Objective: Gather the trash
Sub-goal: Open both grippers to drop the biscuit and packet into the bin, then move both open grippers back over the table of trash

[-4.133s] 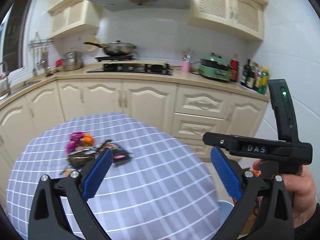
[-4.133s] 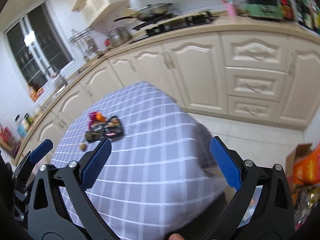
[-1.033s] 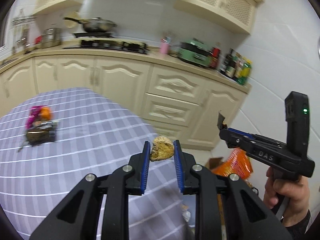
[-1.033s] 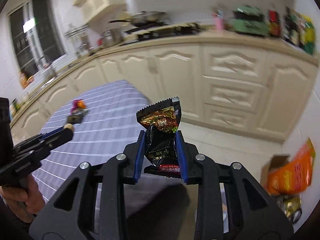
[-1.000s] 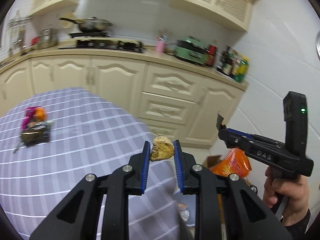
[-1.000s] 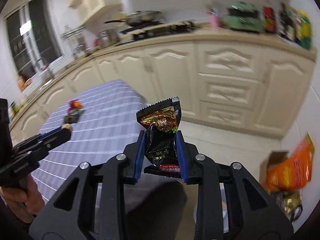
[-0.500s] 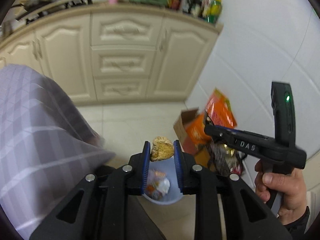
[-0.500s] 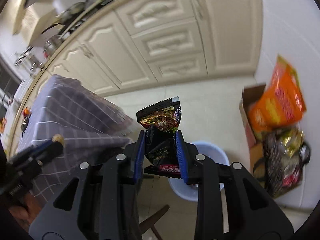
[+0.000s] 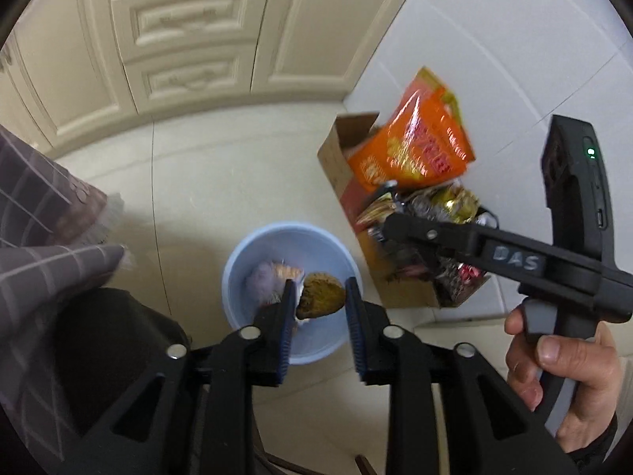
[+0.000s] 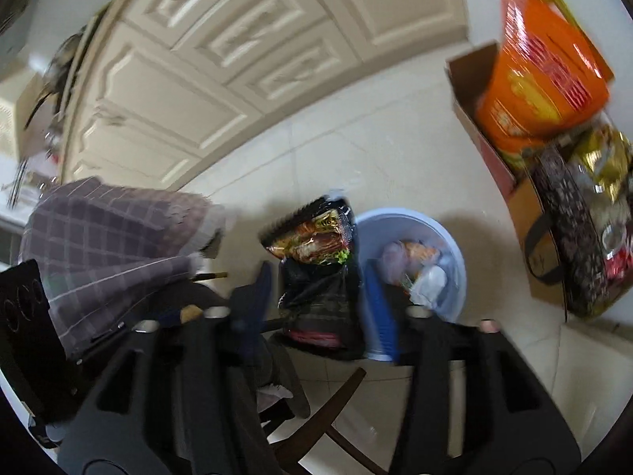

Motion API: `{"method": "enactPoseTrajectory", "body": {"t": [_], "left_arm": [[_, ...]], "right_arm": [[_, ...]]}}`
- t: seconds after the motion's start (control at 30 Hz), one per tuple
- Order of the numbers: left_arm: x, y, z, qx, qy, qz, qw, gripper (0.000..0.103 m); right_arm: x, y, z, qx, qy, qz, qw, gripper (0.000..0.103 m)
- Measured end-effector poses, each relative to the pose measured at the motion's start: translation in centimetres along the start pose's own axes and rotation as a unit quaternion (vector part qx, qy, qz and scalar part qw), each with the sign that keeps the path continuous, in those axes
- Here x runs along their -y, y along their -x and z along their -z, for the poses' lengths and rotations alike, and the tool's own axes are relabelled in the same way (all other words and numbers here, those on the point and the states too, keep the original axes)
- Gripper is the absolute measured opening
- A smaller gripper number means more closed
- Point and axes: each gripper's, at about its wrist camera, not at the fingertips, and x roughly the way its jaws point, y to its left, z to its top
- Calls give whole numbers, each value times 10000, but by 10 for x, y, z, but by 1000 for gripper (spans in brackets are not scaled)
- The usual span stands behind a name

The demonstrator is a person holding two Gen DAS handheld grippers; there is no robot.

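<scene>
A light blue bin [image 9: 237, 265] stands on the floor with wrappers in it; it also shows in the right wrist view [image 10: 451, 245]. My left gripper [image 9: 319, 304] hangs above the bin, its jaws slightly parted around a brown crumpled lump [image 9: 320, 295] that touches the left pad. My right gripper [image 10: 320, 289] is over the bin's left rim, jaws widened, with a black snack wrapper [image 10: 316, 269] loose between them. The right gripper also shows in the left wrist view [image 9: 389, 221], end-on, beyond the bin.
A cardboard box [image 9: 340, 166] with an orange bag [image 9: 411, 146] and other packets stands against the white wall right of the bin. The checked tablecloth [image 9: 35, 237] hangs at left. Cream cabinets [image 9: 190, 35] line the back. A dark chair [image 10: 328, 415] is below.
Both grippers have swung from the table down over the bin. Both pairs of jaws have opened wider; the lump and the wrapper sit looser than half a second ago.
</scene>
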Motion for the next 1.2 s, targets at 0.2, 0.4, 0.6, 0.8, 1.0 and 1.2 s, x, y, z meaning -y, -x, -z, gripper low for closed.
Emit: {"method": "enactPoseTrajectory", "body": {"t": [0.2,0.4,0.6,0.8,1.0,1.2], "left_arm": [[-1,17,0,341,-24,-240,9991,88],[-2,56,-1,835,89,-523,9951,90],[1,101,0,1342,121,-573,9892,90],[2,137,1,1708,149,-589,9834,90],[1,176,7,2096,150,-648,9755,90],[-3,220,16,2492,127,-764,9653,92]], "right_arm": [[3,8,1,188,-139,184,9996,93],[-1,19,-2,339,-173,283,9989,97],[-14,28,-3,420,-41,298,9987,97],[-36,43,-6,578,147,225,9980,97],[-70,61,-9,754,453,126,9960,97],[-118,81,-10,944,886,-79,9916,97]]}}
